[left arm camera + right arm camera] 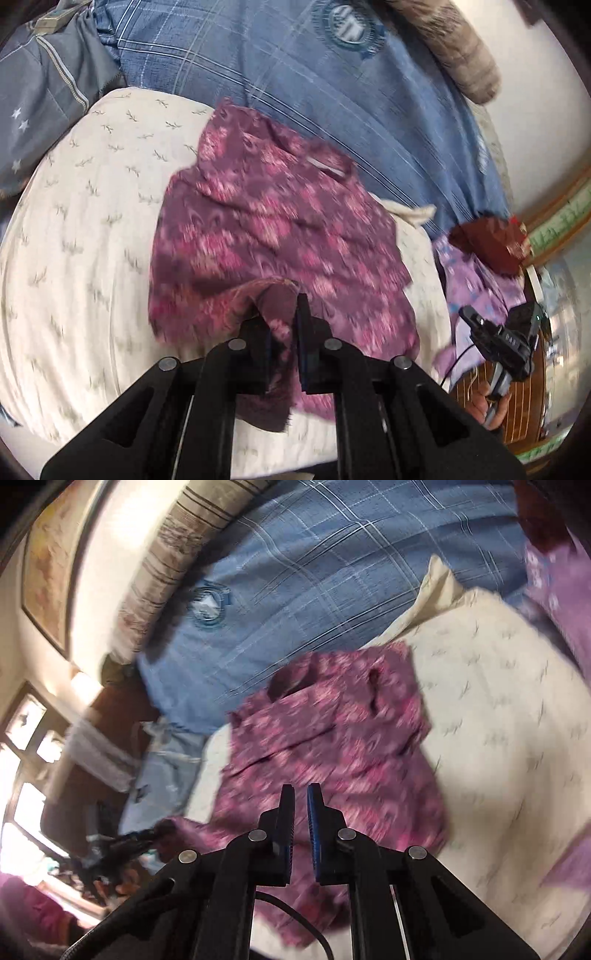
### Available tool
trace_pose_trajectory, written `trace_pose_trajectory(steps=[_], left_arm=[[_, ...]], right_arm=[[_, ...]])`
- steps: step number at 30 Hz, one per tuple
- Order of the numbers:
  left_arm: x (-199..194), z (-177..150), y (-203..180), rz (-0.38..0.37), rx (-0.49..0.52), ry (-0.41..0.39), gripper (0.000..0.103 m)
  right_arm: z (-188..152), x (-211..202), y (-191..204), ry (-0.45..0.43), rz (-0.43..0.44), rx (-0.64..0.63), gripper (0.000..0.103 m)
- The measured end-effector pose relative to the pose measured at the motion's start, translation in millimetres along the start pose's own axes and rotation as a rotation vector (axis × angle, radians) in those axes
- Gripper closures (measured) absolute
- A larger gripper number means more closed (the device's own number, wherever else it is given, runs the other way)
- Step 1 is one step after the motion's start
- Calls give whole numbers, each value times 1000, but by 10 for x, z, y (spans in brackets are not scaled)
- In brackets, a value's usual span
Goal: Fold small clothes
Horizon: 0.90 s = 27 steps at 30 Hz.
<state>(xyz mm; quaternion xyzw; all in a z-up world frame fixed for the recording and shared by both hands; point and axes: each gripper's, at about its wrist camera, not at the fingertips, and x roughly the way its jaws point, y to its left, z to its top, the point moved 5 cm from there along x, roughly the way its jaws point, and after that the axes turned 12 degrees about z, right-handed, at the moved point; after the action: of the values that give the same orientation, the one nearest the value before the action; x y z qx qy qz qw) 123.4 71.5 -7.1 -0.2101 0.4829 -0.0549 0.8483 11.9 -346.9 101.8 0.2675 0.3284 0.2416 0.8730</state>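
A purple garment with a pink print (pixel 273 229) lies spread on a cream pillow (pixel 92 206). My left gripper (pixel 282 302) is shut on a near edge of the garment and lifts a fold of it. In the right wrist view the same garment (pixel 332 738) lies ahead on the pillow (pixel 498 709). My right gripper (pixel 301 794) hovers over its near part with the jaws a narrow gap apart and nothing between them. The right gripper also shows in the left wrist view (pixel 495 332) at the far right. The left gripper shows small at the left of the right wrist view (pixel 147 836), holding a garment corner.
A blue checked bedsheet (pixel 295 74) lies behind the pillow. A lilac cloth (pixel 476 280) and a dark red cloth (pixel 487 243) lie at the right. A grey star-print cloth (pixel 44 103) is at the left. A striped bolster (pixel 170 554) lies by the wall.
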Motion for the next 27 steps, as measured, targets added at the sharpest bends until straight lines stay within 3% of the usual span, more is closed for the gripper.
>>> trace_pose_trajectory(steps=[2,4,5,9,11,13,16,22,25,26,27], left_arm=[[58,74,17,-9,-11,11,95],[65,23,36,-10,1,9,95],[60,-13,52,-13,0,11,95],[38,-223,188,-29,-43,39,95],[2,-312,238,-34,-57,48,95],[-43,-391,249,-28,-52,46,95],[-105,-492,238,-18,-36,41,95],[-141,-599,175,-4,-13,27,95],[-150,-642,151,-3,-5,23,95],[-158,-657,148,-5,-1,23,95],[-162,-665,147,-7,0,24,95]], right_arm=[[-24,59,-81,41,-45,10,91],[-189,51,-160,93,-90,26,71],[-335,44,-226,134,-115,45,57],[-1028,86,-449,261,-104,175,54],[-1183,138,-381,249,-10,243,54],[-1139,215,-221,225,9,195,52],[-1139,348,-64,237,-83,113,43],[-1256,806,358,231,-278,-31,43],[-1313,1035,422,224,-527,-159,45],[-1352,1066,361,232,-588,-185,57],[-1378,1061,291,229,-602,-179,81]])
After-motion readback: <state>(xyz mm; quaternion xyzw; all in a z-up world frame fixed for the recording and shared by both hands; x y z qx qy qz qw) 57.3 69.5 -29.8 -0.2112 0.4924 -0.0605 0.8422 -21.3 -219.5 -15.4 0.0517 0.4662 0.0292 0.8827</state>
